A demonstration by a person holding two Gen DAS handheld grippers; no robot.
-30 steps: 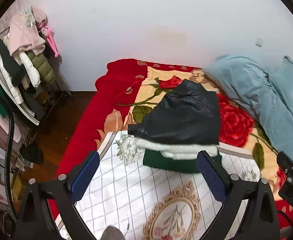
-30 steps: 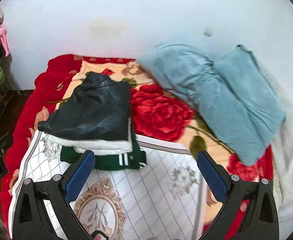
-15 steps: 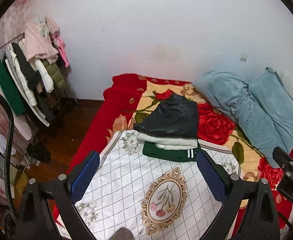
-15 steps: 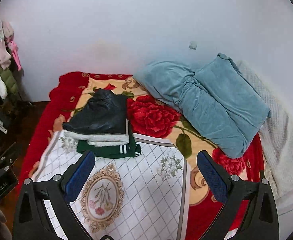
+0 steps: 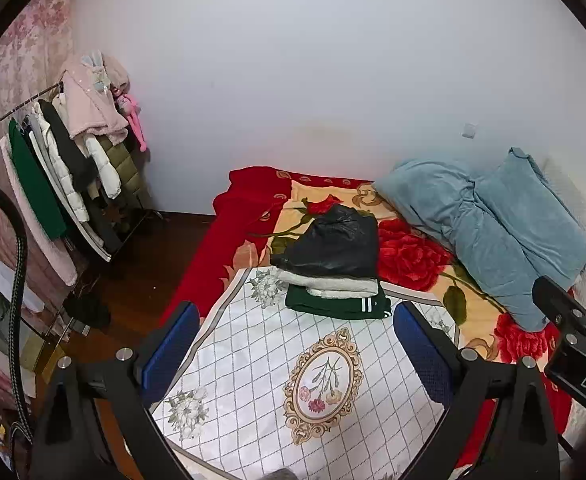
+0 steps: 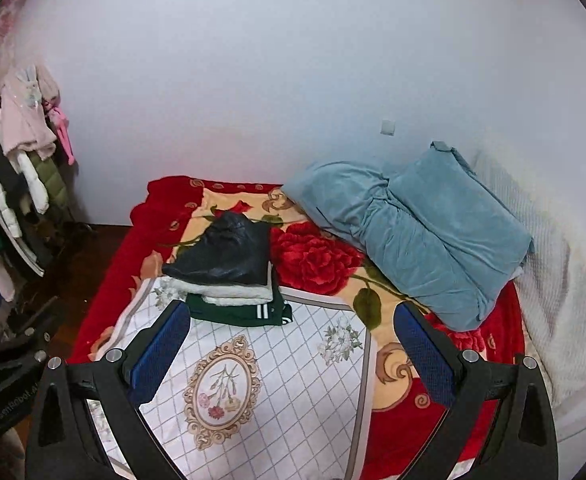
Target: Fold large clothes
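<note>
1. On the floral blanket, at 12 o'clock from both grippers: three folded garments stacked, black jacket topmost, white layer, green bottom mostly hidden
2. Left gripper and right gripper: jaws wide apart, holding nothing

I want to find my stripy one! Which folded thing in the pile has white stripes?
The dark green one at the bottom. The black jacket on top and the white fleece between show no stripes.

Light: even, soft indoor, source unseen | Shadows: faint, under folded clothes ahead of claws | Glare: none | Focus: sharp centre | Distortion: strong fisheye curvature, black vignette corners | Cast: cool
</note>
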